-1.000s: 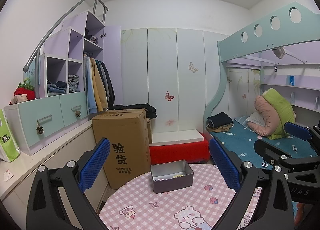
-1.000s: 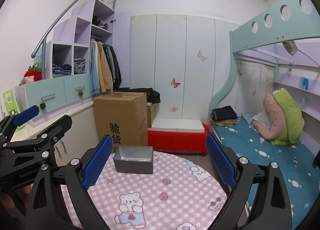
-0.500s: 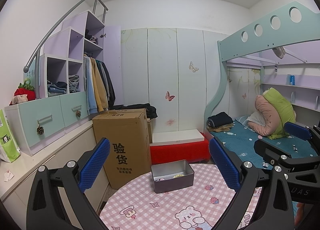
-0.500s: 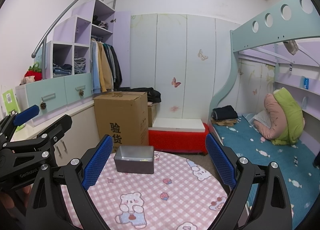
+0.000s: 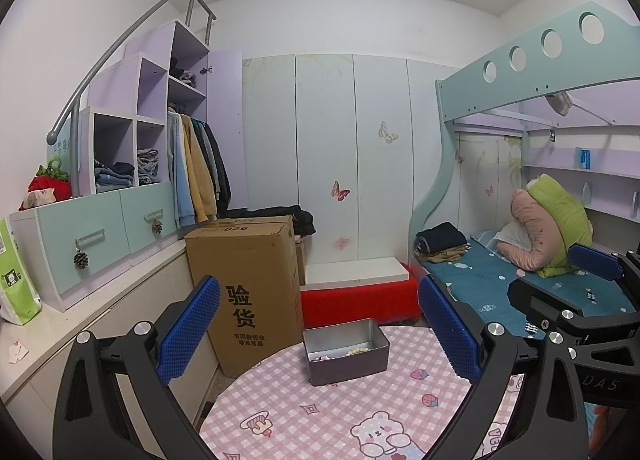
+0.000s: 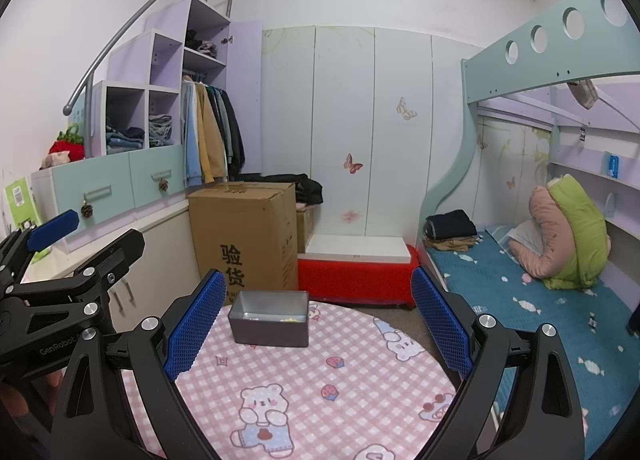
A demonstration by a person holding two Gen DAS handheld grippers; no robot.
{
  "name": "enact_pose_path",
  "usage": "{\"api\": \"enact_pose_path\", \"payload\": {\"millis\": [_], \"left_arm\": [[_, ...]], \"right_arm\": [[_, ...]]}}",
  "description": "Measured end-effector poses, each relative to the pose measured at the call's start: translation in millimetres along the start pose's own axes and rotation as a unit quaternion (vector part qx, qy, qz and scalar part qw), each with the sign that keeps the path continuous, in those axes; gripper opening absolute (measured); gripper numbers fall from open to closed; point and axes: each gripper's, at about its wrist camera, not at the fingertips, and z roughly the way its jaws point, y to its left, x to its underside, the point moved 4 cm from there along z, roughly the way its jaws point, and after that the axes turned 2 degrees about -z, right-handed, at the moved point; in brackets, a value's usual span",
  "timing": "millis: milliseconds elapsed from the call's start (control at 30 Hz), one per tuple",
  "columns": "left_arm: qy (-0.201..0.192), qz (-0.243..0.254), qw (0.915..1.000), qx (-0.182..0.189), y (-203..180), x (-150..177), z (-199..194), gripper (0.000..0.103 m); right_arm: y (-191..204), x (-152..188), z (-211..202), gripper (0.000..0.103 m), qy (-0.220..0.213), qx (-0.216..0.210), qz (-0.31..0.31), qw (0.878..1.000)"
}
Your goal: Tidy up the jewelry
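The near part of the round surface (image 5: pixel 340 412) with its pink checked cloth is cut off by the black frames of both tongs, and its edges run out of view at the bottom. A grey metal tin (image 5: pixel 346 352) stands open on the far side of the cloth; inside it only a few pale beads and a pinkish scrap show, too small to identify, and from the right wrist view the tin (image 6: pixel 270 318) shows mostly its front wall, its contents nearly hidden. The left tongs (image 5: pixel 320 334) hang above the cloth with blue pads spread wide and nothing between them; the right tongs (image 6: pixel 318 324) are likewise spread wide and hold nothing. Behind the surface stands a tall cardboard box (image 5: pixel 244 288), beside a red low platform (image 5: pixel 360 300); a bunk bed (image 5: pixel 492 288) lies at right.
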Motion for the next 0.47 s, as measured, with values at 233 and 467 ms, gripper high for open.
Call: {"api": "enact_pose_path", "payload": {"millis": [233,467], "left_arm": [[0.001,0.0,1.0,0.0,-0.1,-0.4,0.5,0.096],[0.006,-0.002,1.0,0.001,2.2,-0.8,2.3,0.096]], "right_arm": [[1.4,0.6,0.0,0.091,0.001,0.0,0.001,1.0],[-0.4,-1.7,0.8,0.091,0.001,0.0,0.0,1.0]]}}
